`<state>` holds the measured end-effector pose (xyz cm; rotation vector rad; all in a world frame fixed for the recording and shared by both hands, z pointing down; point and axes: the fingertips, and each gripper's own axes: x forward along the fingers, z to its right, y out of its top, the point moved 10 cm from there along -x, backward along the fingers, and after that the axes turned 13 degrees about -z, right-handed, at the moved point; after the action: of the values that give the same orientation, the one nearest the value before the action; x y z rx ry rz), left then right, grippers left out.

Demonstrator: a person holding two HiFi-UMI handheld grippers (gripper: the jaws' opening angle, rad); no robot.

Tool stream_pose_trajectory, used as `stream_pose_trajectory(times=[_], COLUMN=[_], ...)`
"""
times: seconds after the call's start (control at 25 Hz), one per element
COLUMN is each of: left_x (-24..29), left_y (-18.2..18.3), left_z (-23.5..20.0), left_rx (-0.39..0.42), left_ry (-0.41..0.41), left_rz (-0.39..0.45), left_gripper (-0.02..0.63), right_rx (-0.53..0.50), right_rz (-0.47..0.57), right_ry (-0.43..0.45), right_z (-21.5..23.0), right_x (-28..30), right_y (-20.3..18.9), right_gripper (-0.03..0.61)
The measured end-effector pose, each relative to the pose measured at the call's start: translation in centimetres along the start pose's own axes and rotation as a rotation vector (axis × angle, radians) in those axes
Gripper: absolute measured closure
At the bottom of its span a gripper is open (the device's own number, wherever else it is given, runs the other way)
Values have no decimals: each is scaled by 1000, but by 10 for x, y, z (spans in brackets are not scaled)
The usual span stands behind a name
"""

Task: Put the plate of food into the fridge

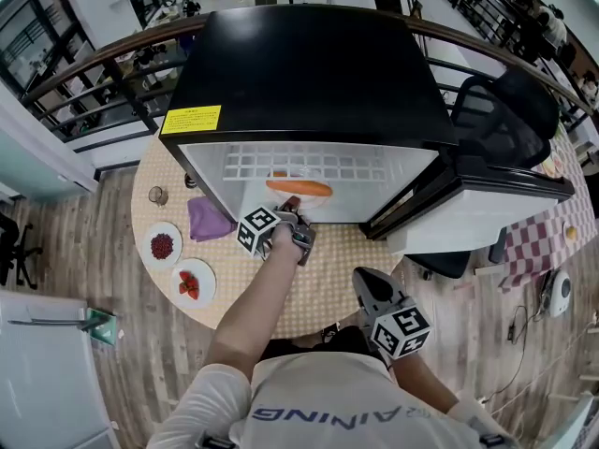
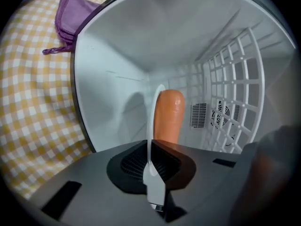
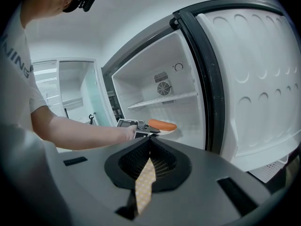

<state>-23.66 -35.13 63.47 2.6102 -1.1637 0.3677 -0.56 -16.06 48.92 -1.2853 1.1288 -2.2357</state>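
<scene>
- A round table (image 1: pixel 329 286) with a yellow checked cloth stands on wood flooring beside a railing.
- At its left lie two small plates of red food (image 1: pixel 163 245) and a purple cloth (image 1: pixel 208 220).
- The left gripper (image 1: pixel 292 211) pinches the rim of the plate (image 2: pixel 151 126) bearing a sausage (image 1: pixel 299 188), and holds it inside the open black fridge (image 1: pixel 309 73).
- The fridge door (image 1: pixel 487 185) swings right.
- The right gripper (image 1: pixel 365 283) hangs near the person's body, jaws together and empty.
</scene>
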Motion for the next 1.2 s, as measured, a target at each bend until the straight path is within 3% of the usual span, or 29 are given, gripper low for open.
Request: stream_pose_trajectory(times=[0.36, 0.64, 0.84, 1.04, 1.2], left_x=[8, 5, 6, 4, 5], left_y=[10, 11, 14, 14, 12], left_z=[3, -4, -7, -8, -3], left_rx=[10, -4, -6, 65, 169], left_ry=[88, 118, 103, 170, 174], left_rz=[-5, 17, -14, -74, -148], left_gripper=[568, 565, 563, 563, 558], right_rx=[10, 12, 16, 11, 7], right_rz=[-4, -5, -13, -17, -22], right_ry=[-2, 4, 10, 27, 32], right_z=[0, -2, -3, -7, -7], right_x=[-1, 0, 3, 5, 6], right_y=[-2, -4, -7, -7, -8], right_gripper=[557, 557, 557, 557, 557])
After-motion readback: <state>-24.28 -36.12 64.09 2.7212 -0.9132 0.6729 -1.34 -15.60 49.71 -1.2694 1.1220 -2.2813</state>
